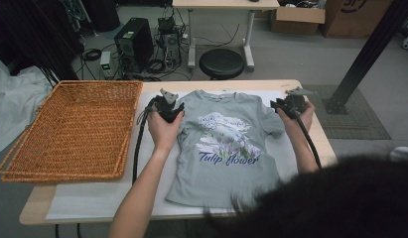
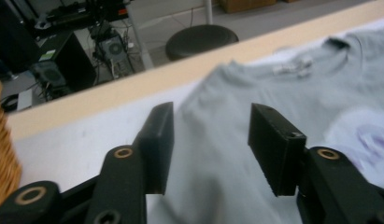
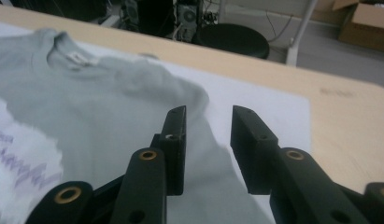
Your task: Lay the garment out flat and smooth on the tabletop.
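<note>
A grey T-shirt [image 1: 226,148] printed "Tulip flower" lies flat, front up, on a white sheet [image 1: 92,198] on the table, collar toward the far edge. My left gripper [image 1: 168,106] hovers at the shirt's left shoulder. In the left gripper view its jaws [image 2: 210,112] stand apart above the grey cloth [image 2: 255,84] with nothing pinched. My right gripper [image 1: 288,104] is over the right sleeve. In the right gripper view it [image 3: 208,114] is open above the sleeve's edge [image 3: 96,102], the pads clear of the fabric.
A large wicker basket [image 1: 72,129] sits empty on the table's left end. Beyond the far edge stand a black stool [image 1: 221,63], a computer tower [image 1: 134,42] and cables on the floor. A person's dark hair [image 1: 340,198] covers the bottom right corner.
</note>
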A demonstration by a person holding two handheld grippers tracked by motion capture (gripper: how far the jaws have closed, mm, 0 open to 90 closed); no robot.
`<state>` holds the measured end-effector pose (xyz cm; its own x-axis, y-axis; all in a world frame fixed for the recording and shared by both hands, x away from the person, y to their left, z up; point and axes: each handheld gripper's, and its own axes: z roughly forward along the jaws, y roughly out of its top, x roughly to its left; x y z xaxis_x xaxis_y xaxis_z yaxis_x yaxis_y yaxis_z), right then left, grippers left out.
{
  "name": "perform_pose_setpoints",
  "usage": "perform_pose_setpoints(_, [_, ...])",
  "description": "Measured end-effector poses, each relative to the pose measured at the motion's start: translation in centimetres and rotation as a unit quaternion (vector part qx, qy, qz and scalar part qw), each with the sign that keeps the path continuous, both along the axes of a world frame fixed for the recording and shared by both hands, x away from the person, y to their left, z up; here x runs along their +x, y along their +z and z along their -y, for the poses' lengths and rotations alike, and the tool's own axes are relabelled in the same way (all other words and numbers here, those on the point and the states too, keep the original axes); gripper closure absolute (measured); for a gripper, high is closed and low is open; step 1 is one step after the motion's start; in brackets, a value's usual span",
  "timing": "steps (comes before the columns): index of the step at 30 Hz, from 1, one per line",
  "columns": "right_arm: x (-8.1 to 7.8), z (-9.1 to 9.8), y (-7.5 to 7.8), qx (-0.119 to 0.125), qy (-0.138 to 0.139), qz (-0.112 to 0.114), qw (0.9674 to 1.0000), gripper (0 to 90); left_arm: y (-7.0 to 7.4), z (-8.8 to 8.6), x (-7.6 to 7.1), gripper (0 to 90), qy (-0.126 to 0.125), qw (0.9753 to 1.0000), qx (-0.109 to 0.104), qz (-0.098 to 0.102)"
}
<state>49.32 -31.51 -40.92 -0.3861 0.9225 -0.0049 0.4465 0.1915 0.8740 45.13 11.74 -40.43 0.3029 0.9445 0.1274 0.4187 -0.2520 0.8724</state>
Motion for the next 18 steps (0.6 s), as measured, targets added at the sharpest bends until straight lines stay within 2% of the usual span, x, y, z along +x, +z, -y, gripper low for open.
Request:
perform_pose_setpoints(3, [-2.2, 1.1, -0.4, 0.005, -0.004, -0.001, 1.0, 65.5, -1.2, -0.6, -2.1, 51.0, 0.01, 0.9999, 0.001, -0.009])
perform_pose_setpoints(6, [-4.3, 1.9, -0.5, 0.013, -0.004, 0.006, 0.9999, 65.5, -2.1, -0.9, -3.7, 51.7, 0.011, 0.9996, -0.012, -0.024])
perform_pose_setpoints(7, [-4.7, 2.0, -0.5, 0.013, -0.003, 0.008, 0.9999, 65.6, -2.3, -1.0, -4.3, 51.5, 0.02, 0.9993, -0.016, -0.029])
perform_pose_setpoints(10, [-6.1, 2.3, -0.3, 0.021, -0.003, 0.019, 0.9996, 65.6, -2.8, -1.4, -5.6, 46.4, 0.053, 0.9966, -0.055, -0.033])
perform_pose_setpoints(12, [-6.7, 2.3, -0.1, 0.026, -0.001, 0.027, 0.9993, 65.7, -3.1, -1.5, -5.7, 42.0, 0.075, 0.995, -0.055, -0.037])
perform_pose_setpoints(14, [-7.2, 2.2, 0.0, 0.029, 0.002, 0.032, 0.9991, 65.7, -3.3, -1.5, -5.4, 41.7, 0.093, 0.9929, -0.057, -0.047])
perform_pose_setpoints(15, [-7.3, 2.0, 0.0, 0.03, 0.004, 0.032, 0.999, 65.7, -3.4, -1.5, -5.2, 42.4, 0.097, 0.9917, -0.066, -0.052])
perform_pose_setpoints(18, [-7.6, 1.8, 0.0, 0.033, 0.01, 0.035, 0.9988, 65.8, -3.8, -1.8, -4.4, 44.1, 0.115, 0.9896, -0.072, -0.048])
